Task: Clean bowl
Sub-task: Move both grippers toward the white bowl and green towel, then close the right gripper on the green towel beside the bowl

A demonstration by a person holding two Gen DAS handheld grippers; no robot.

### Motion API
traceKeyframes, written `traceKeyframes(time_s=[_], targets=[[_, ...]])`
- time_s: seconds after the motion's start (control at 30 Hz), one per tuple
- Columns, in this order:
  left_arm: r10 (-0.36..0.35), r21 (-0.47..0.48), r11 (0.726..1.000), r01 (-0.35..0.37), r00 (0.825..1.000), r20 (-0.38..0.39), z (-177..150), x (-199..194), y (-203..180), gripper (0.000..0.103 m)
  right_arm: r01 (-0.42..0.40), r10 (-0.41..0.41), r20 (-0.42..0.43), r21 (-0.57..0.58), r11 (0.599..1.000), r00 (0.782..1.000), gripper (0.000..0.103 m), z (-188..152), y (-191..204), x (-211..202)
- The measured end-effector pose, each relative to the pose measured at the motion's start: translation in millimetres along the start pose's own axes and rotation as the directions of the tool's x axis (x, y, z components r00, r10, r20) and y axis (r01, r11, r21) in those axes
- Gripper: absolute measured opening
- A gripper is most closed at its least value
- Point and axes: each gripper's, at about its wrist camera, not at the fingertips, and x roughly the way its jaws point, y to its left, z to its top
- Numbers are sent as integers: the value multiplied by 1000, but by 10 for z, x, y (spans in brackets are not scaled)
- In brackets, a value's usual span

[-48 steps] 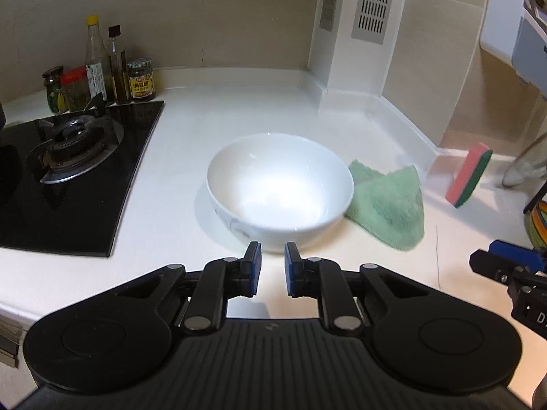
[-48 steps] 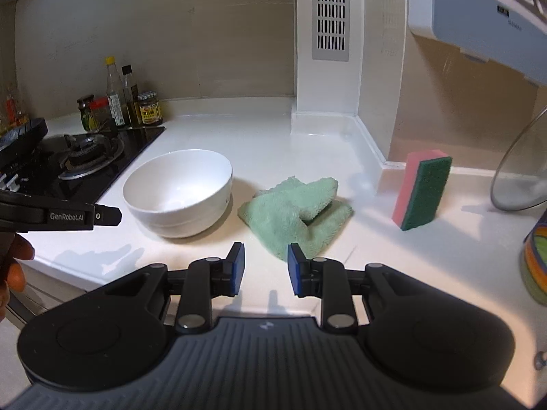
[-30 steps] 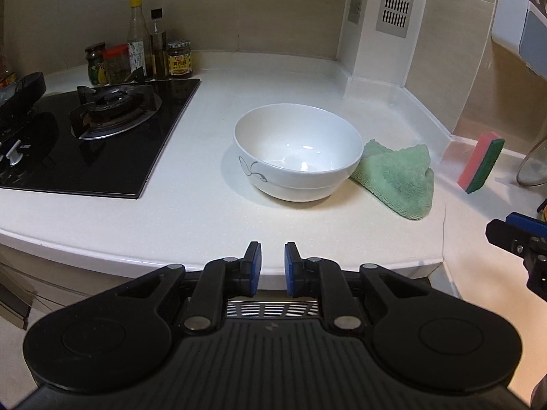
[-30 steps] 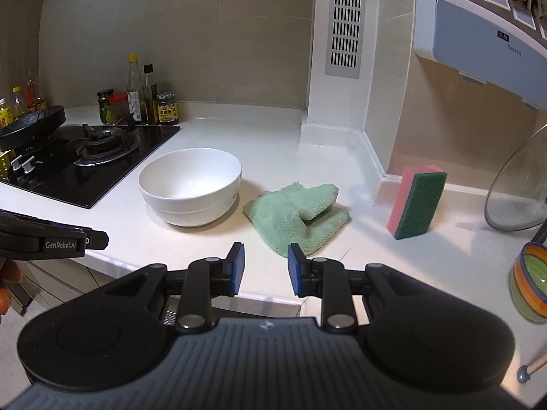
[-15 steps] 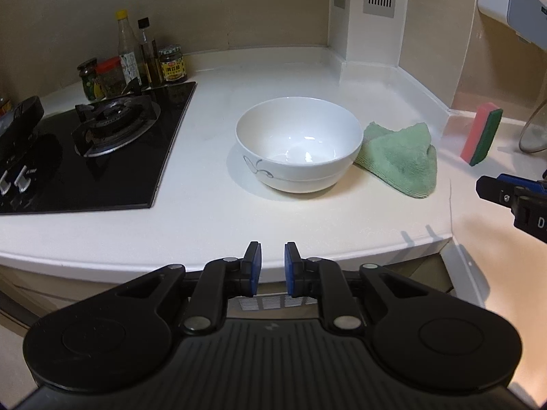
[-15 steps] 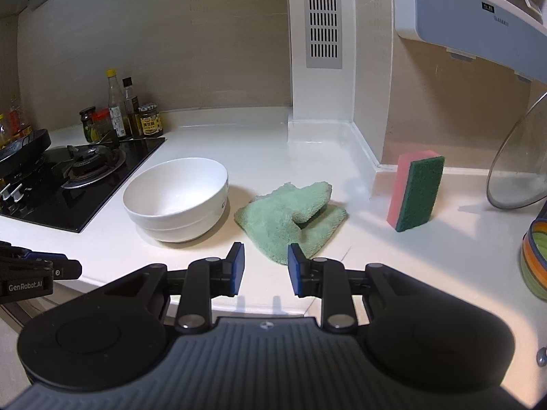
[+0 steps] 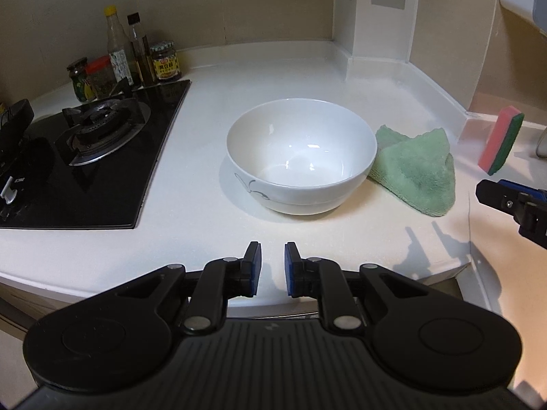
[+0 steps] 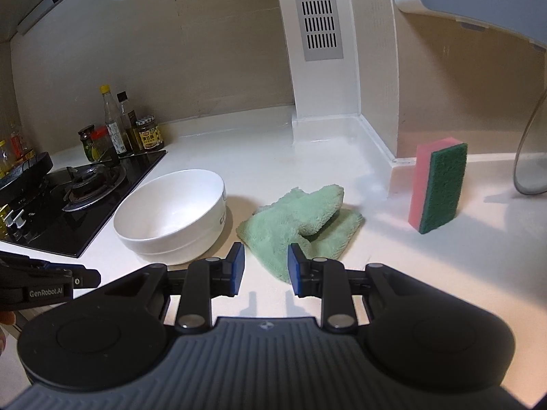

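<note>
White bowl touching green cloth; sponge upright beyond; both tools parted, empty

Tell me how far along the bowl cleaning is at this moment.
Nothing looks done: the white bowl sits untouched on the counter, with the green cloth and sponge lying unused. In hand: nothing; the left tool and right tool are open and empty. Left: grasp cloth or sponge, steady the bowl, wipe.
</note>
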Motion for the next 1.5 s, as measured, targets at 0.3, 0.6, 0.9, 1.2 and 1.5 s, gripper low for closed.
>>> traceKeyframes(time_s=[0.3, 0.6, 0.9, 1.2, 1.5], targets=[[-13, -11, 1000, 13, 1000, -15, 63, 247, 29, 18, 4, -4, -27, -14, 1000, 1000, 23, 4, 9, 285], [-33, -13, 999, 33, 997, -71, 206, 359, 61, 18, 10, -11, -86, -12, 1000, 996, 23, 156, -26, 350], [-43, 20, 999, 45, 997, -71, 318, 375, 23, 18, 38, -41, -112, -36, 999, 993, 23, 336, -196, 371], [-31, 25, 999, 33, 998, -61, 386, 313, 157, 18, 42, -54, -176, -73, 996, 983, 24, 357, -274, 680], [-29, 30, 999, 30, 999, -31, 591, 294, 460, 18, 46, -66, -200, -102, 994, 977, 23, 362, -105, 903]])
